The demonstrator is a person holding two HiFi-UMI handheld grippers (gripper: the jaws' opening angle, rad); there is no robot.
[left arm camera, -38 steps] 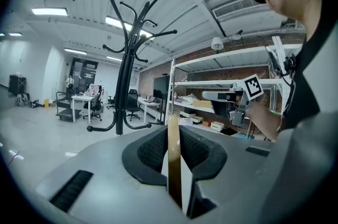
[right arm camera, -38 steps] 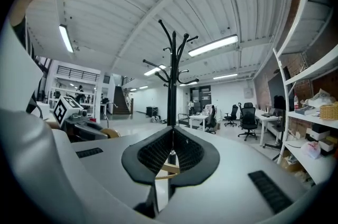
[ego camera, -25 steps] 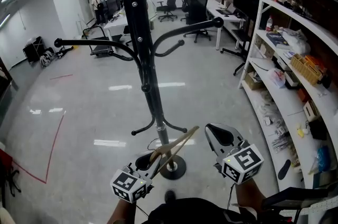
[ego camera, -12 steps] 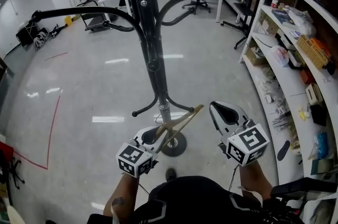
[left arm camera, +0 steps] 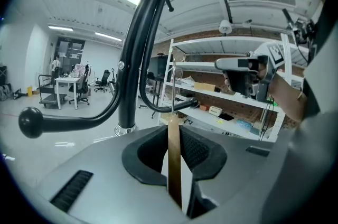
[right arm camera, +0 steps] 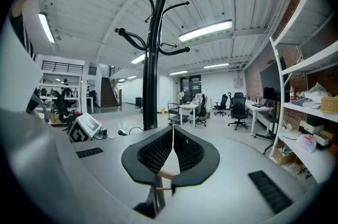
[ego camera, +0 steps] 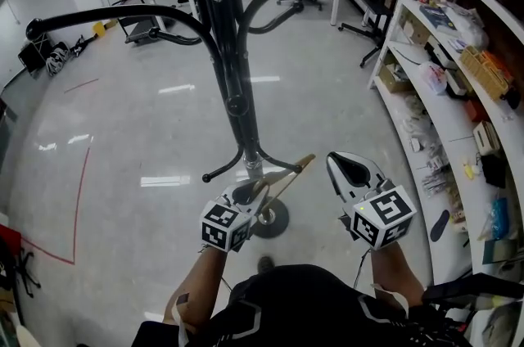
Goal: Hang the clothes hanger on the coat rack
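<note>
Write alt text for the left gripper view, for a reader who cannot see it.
The left gripper is shut on a wooden clothes hanger, seen edge-on as a thin upright strip. Just beyond rises the black coat rack, one knob-tipped arm reaching left, with white shelving behind.

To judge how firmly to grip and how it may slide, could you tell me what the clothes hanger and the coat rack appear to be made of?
The clothes hanger looks like wood: tan and matt. The coat rack seems painted metal tubing: glossy black with highlights, plus a chrome-looking collar near its base.
</note>
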